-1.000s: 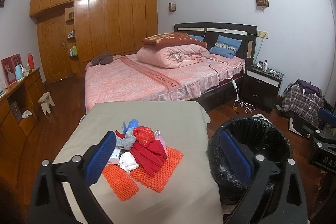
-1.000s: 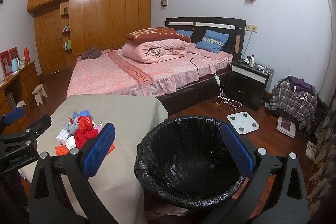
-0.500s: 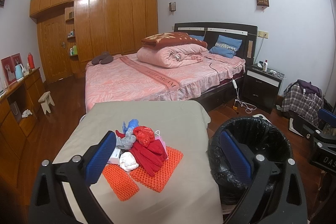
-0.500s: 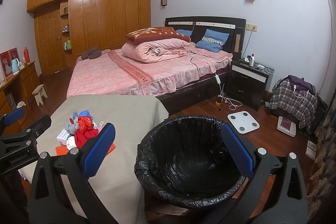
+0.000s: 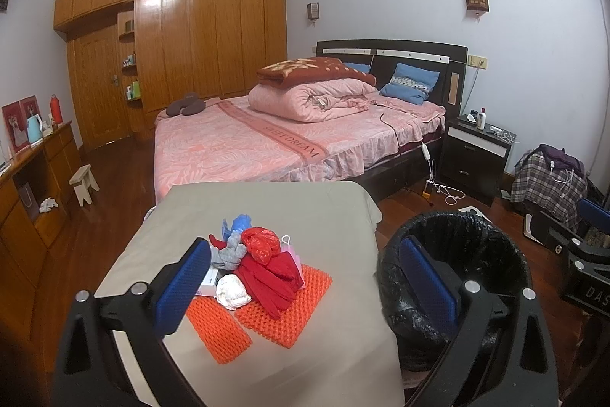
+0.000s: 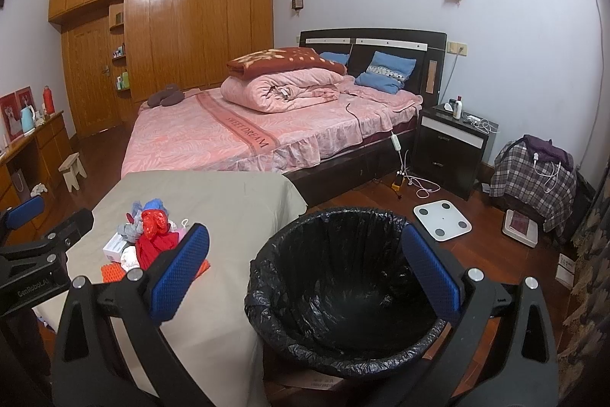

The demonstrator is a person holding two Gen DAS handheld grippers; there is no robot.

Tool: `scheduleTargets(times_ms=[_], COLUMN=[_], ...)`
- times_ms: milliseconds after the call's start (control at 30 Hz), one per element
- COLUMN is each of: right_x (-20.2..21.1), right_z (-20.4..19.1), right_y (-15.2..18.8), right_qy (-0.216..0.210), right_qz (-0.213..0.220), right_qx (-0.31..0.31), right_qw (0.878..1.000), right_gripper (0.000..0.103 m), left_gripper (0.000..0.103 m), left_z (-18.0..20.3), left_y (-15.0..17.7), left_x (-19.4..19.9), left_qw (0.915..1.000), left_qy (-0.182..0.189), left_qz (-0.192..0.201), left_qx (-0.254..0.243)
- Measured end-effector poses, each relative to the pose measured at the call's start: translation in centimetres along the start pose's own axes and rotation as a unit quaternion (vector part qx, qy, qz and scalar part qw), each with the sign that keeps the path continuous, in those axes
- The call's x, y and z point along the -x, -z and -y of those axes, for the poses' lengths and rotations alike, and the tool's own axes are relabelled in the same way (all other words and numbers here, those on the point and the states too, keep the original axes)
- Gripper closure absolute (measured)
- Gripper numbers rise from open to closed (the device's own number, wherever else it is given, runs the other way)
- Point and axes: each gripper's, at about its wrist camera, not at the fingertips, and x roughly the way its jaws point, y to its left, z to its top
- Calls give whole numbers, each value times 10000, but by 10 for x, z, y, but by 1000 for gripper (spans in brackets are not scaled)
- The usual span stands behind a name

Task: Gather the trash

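Trash pile (image 5: pixel 255 269) sits mid-tabletop toward the near edge, on orange mesh mats (image 5: pixel 282 308), untouched. Nothing changed over the last second: pile, bin and both grippers unmoved. Lined bin (image 6: pixel 343 285) off the table's right edge, empty. Left gripper (image 5: pixel 305 281) and right gripper (image 6: pixel 305 266) both spread wide, holding nothing. Collection not started.

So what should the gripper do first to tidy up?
Probably lower the open left gripper onto the white crumpled wad at the pile's near edge and close on it. Nothing is held yet, and the black-lined bin beside the table looks empty.
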Motion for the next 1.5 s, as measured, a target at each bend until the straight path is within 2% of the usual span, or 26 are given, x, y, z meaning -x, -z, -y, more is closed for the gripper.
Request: scheduleTargets(times_ms=[967, 1200, 1300, 1500], right_x=[0, -12, -26, -54], right_z=[-1, -6, -17, -41], right_y=[-2, 7, 6, 12], right_qy=[-14, -95, -180, -453], right_qz=[1, -30, -49, -75], right_qx=[-5, -45, -56, 71], right_qw=[10000, 9999, 9998, 9989], right_gripper=[5, 5, 5, 5], left_gripper=[6, 6, 6, 6], left_z=[0, -3, -14, -55], left_y=[0, 7, 12, 26], left_x=[0, -9, -16, -37], left_qw=[10000, 10000, 9998, 9979], left_qy=[4, -4, -112, -565], left_qz=[-16, -57, -75, -171], left_qx=[12, 80, 144, 259])
